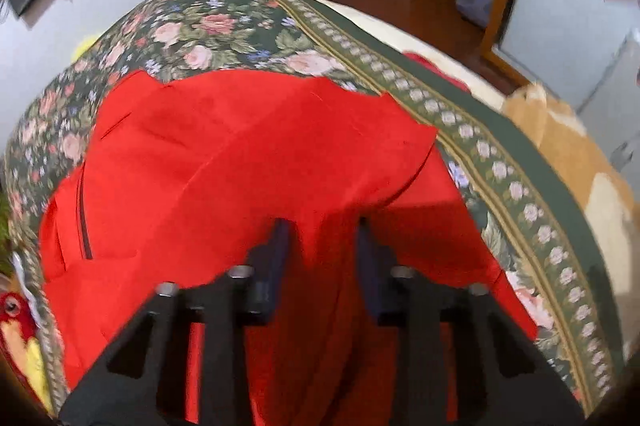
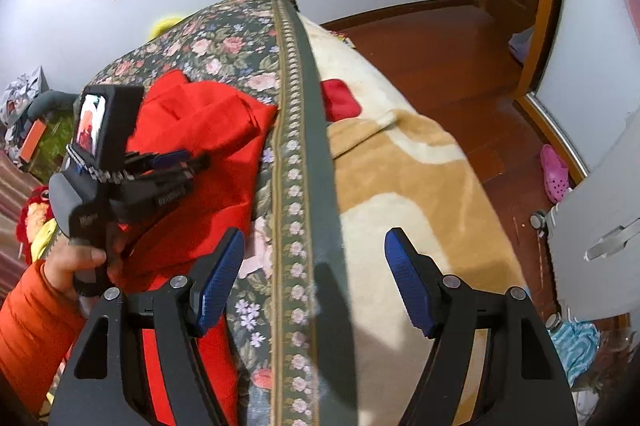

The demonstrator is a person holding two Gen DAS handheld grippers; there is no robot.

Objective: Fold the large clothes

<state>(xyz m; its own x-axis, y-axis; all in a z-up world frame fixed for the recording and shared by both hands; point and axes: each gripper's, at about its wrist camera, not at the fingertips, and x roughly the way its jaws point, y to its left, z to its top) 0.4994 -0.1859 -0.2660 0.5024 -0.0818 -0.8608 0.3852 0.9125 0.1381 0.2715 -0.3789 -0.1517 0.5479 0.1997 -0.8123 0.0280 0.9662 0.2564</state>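
Red garment [image 1: 256, 154] spread on floral bedcover [image 1: 200, 26], left half of bed. Left tool [image 1: 324, 230] clamped on near fabric fold, likely for lifting. Right tool [image 2: 314, 246] apart, empty, hovering over bedcover border.

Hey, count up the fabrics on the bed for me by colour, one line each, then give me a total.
Bright red garment: 1
Dark green floral bedspread with a rose border: 1
Cream and tan plush blanket: 1
Total: 3
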